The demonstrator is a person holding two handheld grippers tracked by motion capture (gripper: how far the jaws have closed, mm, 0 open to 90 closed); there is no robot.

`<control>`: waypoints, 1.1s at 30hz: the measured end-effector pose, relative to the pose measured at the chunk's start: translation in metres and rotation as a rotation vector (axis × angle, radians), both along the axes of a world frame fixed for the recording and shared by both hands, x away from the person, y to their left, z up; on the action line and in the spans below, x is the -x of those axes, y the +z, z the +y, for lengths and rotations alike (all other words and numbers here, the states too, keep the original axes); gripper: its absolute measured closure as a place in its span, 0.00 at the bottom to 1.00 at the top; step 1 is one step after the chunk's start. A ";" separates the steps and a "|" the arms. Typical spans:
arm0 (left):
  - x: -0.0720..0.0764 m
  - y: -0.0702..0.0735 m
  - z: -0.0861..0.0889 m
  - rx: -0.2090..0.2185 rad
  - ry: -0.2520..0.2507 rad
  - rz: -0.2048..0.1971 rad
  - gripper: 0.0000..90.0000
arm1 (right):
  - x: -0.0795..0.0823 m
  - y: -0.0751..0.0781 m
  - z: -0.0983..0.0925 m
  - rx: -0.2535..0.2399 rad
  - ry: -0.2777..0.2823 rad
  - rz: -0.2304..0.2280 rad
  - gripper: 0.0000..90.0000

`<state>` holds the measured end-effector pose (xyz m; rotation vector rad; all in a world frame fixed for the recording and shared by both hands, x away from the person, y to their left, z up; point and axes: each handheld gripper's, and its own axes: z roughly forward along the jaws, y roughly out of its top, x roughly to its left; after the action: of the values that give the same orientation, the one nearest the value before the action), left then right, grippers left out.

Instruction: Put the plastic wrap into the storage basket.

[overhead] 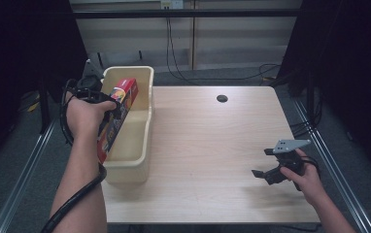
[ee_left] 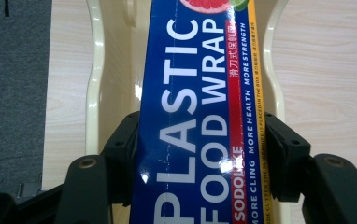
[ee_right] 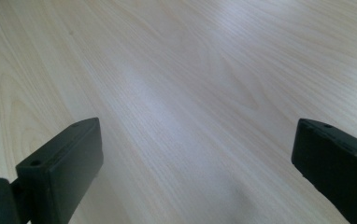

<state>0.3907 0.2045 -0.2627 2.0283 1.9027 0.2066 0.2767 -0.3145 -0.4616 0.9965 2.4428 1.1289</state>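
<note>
Item: plastic food wrap box (ee_left: 195,116), long, blue and red carton with a fruit picture at its far end.
Location: tilted lengthwise in the cream bin (overhead: 143,127) that stands along the left edge of the surface (overhead: 208,145). The far end of the box is raised toward the bin's far wall; the near end sits low toward the near wall. Whether the near end touches the bin floor cannot be told.

Left tongs (ee_left: 200,154): clamped across the box's width, one pad on each long side, held over the bin by the left hand (overhead: 85,116).
Right tongs (overhead: 267,164): jaws wide apart, nothing between them, resting low near the right edge of the surface, well apart from the bin.

Risks, as judged:
- Box is about as long as the bin's interior; if let go while slanted, it may stay propped on the far wall or rim rather than lying flat.
- Grip sits on smooth glossy cardboard; a squeeze may dent the carton, and a loose hold may let it slide endwise.
- Pushing down against a wedged box could shove the light bin toward the left edge of the surface; the right tongs are too far off to steady it.
- The left cable (overhead: 76,196) trails by the bin's near corner and could snag on withdrawal.
</note>
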 end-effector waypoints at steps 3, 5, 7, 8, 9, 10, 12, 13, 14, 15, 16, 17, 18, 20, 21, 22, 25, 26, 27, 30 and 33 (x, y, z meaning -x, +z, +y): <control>-0.001 -0.003 0.000 0.007 0.002 0.004 0.45 | 0.002 -0.001 -0.002 -0.002 -0.005 0.005 0.02; -0.001 -0.003 0.001 0.004 0.000 0.007 0.45 | 0.003 -0.001 -0.002 -0.003 -0.010 0.006 0.02; -0.001 -0.005 0.001 0.006 0.002 0.012 0.45 | 0.004 0.000 -0.003 -0.001 -0.016 0.005 0.02; -0.001 -0.006 0.002 0.009 0.010 0.010 0.45 | 0.004 0.000 -0.003 0.000 -0.014 0.005 0.02; -0.001 -0.006 0.002 0.005 0.012 0.009 0.45 | 0.004 -0.001 -0.003 -0.002 -0.012 0.004 0.02; -0.001 -0.007 0.001 0.004 0.018 0.012 0.45 | 0.005 -0.001 -0.003 0.000 -0.015 0.004 0.02; -0.002 -0.007 0.001 0.006 0.013 0.014 0.45 | 0.005 -0.001 -0.003 0.000 -0.013 0.004 0.02; -0.002 -0.008 0.001 0.007 0.011 0.014 0.45 | 0.006 -0.001 -0.003 0.000 -0.015 0.003 0.02; -0.001 -0.009 0.001 0.017 0.019 0.014 0.45 | 0.006 -0.001 -0.004 -0.001 -0.015 0.006 0.02; -0.001 -0.009 0.001 0.014 0.016 0.016 0.45 | 0.007 -0.001 -0.004 -0.002 -0.017 0.007 0.02; -0.001 -0.010 0.001 0.013 0.017 0.017 0.45 | 0.007 -0.001 -0.004 0.000 -0.019 0.006 0.02; -0.001 -0.010 0.001 0.009 0.014 0.017 0.45 | 0.007 -0.001 -0.004 -0.002 -0.017 0.005 0.02; -0.001 -0.011 0.001 0.008 0.021 0.019 0.45 | 0.008 -0.001 -0.004 -0.001 -0.017 0.004 0.02; -0.001 -0.012 0.003 0.006 0.011 0.021 0.45 | 0.008 -0.001 -0.004 -0.002 -0.019 0.004 0.02; 0.000 -0.013 0.002 0.016 0.026 0.025 0.45 | 0.008 -0.001 -0.004 -0.002 -0.018 0.004 0.02; 0.000 -0.014 0.003 0.006 0.014 0.026 0.45 | 0.009 -0.001 -0.004 0.003 -0.021 0.005 0.02; 0.001 -0.017 0.003 0.007 0.021 0.029 0.45 | 0.009 -0.001 -0.003 0.004 -0.016 0.006 0.02; 0.002 -0.017 0.003 0.012 0.030 0.032 0.45 | 0.009 -0.001 -0.003 0.006 -0.016 0.006 0.02; 0.002 -0.018 0.004 0.012 0.030 0.033 0.45 | 0.008 -0.001 -0.002 0.004 -0.014 0.006 0.02; 0.003 -0.021 0.005 0.015 0.039 0.033 0.45 | 0.008 -0.001 -0.001 0.007 -0.010 0.007 0.02; 0.004 -0.023 0.007 0.013 0.039 0.039 0.45 | 0.007 0.000 0.000 0.009 -0.010 0.004 0.02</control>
<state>0.3869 0.2114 -0.2856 2.0021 1.9633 0.1646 0.2698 -0.3148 -0.4620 1.0081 2.4413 1.1131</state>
